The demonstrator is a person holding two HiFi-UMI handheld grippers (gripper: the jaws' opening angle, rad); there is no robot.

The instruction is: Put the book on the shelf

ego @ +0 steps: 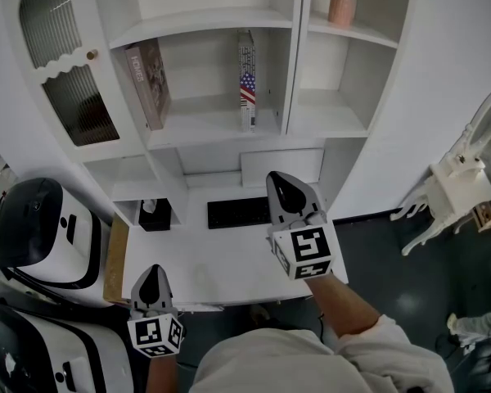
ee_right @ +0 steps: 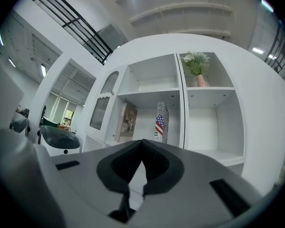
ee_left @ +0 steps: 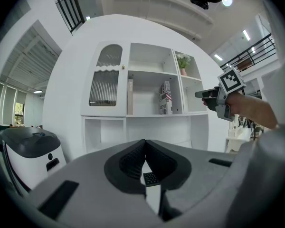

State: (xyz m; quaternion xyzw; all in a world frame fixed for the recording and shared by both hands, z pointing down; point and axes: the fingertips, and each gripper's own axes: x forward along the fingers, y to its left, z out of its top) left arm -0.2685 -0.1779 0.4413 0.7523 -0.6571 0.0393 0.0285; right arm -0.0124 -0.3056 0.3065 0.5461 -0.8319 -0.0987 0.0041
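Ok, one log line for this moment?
flag book: upright on shelf | left gripper: shut, empty, at desk edge | right gripper: shut, empty, over desk

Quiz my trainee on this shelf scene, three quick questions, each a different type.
1. True or false: the right gripper is holding a book.
2. Multiple choice: the flag-patterned book is A) upright on the middle shelf, B) flat on the desk, C) behind the cabinet door.
3. Fill in: seen from the head view, the pink vase stands in the upper ___ compartment.

Key: 1 false, its jaws are shut and empty; 2 A; 3 right.
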